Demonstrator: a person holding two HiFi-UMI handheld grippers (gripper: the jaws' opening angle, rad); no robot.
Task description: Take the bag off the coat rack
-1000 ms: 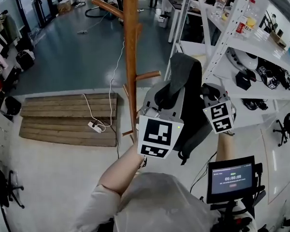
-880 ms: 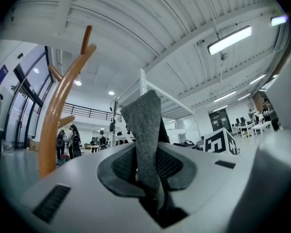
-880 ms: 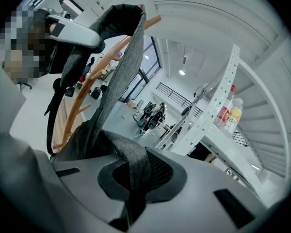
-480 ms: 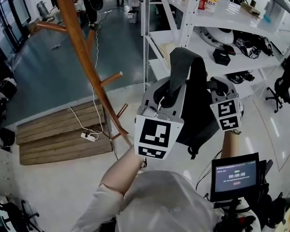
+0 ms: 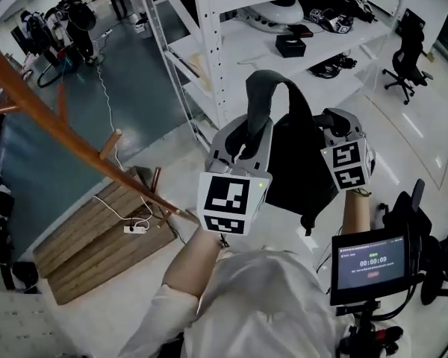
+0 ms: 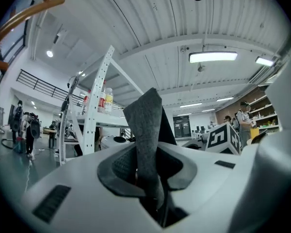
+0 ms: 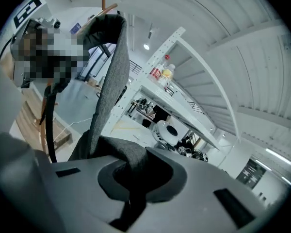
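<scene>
The bag (image 5: pixel 300 171) hangs well apart from the rack (image 5: pixel 56 136).
The left gripper (image 5: pixel 248 139) and right gripper (image 5: pixel 333 122) each pinch its grey strap (image 5: pixel 271 83).

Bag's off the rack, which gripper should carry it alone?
Probably the left: the left gripper is shut on the grey strap that loops over the black bag, so the bag could hang from it. The right gripper pinches the strap too, at the bag's side.

The bag (image 5: pixel 299 166) hangs between my left claw (image 5: pixel 246 139) and right claw (image 5: pixel 330 122), each on its strap (image 5: pixel 267 82). Coat rack (image 5: pixel 56 133) sits well apart on my left, shelf unit (image 5: pixel 209 47) ahead, screen (image 5: pixel 371 263) down at my right.
</scene>
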